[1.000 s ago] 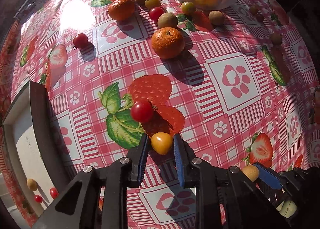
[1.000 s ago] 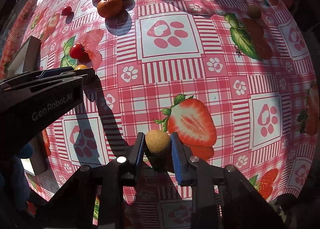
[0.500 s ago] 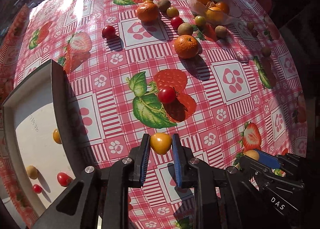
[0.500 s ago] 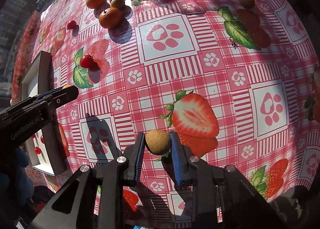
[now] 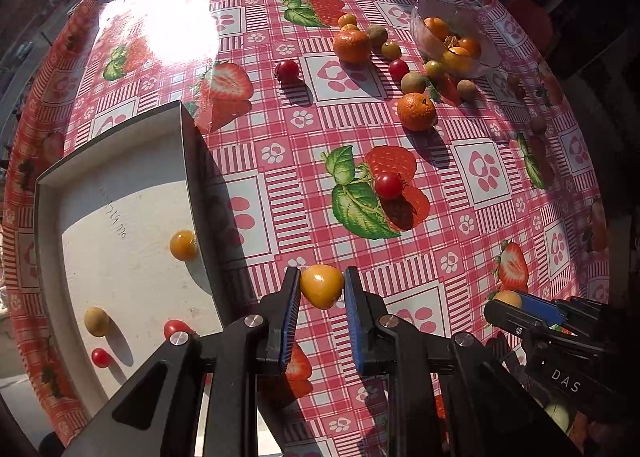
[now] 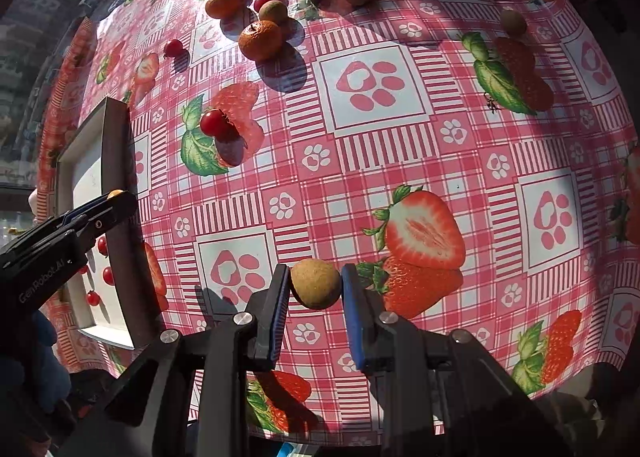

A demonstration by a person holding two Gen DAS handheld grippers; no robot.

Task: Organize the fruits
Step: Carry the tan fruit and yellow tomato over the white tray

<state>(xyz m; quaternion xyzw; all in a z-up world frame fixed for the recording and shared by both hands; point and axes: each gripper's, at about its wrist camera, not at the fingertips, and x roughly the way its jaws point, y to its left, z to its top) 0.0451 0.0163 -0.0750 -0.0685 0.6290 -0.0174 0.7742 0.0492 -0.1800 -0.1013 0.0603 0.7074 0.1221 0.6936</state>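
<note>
Fruit is what we carry above the bench (image 5: 400, 265), a yellow cherry tomato (image 5: 321, 285) clenched in our left tongs (image 5: 321, 286) beside the white tray (image 5: 120, 257), a brown longan (image 6: 315, 283) in our right tongs (image 6: 315, 284), and either could slip from so narrow a pinch.

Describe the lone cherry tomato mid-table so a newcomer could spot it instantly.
On the red checked tablecloth, find the big printed strawberry with green leaves between the white tray and the glass bowl. The red cherry tomato sits on that print. Unlike the other loose fruit, clustered near the bowl, it lies alone.
</note>
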